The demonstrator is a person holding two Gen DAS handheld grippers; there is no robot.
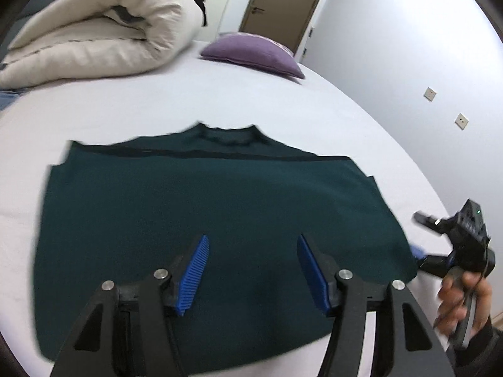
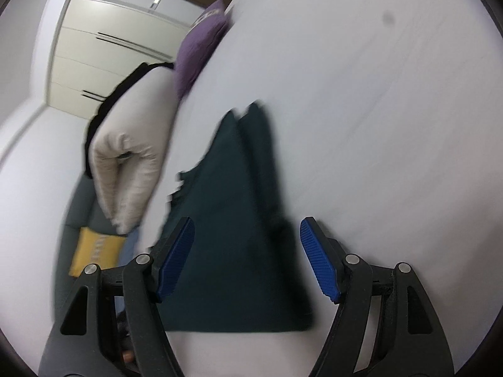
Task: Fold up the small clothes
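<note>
A dark green top [image 1: 207,216] lies flat on the white bed sheet [image 1: 157,103], folded so its bottom half covers the upper part, with the collar at the far side. My left gripper [image 1: 252,245] is open above the garment's near middle, holding nothing. My right gripper [image 1: 419,253] shows at the garment's right edge in the left wrist view, held by a hand. In the right wrist view my right gripper [image 2: 246,232] is open over the garment's [image 2: 239,220] side edge, holding nothing. That view is tilted and blurred.
A rolled cream duvet [image 1: 103,28] lies at the far left of the bed. A purple pillow [image 1: 254,53] lies at the far middle. A wall [image 1: 408,47] with sockets runs along the bed's right side. A yellow cushion [image 2: 94,251] lies beyond the bed.
</note>
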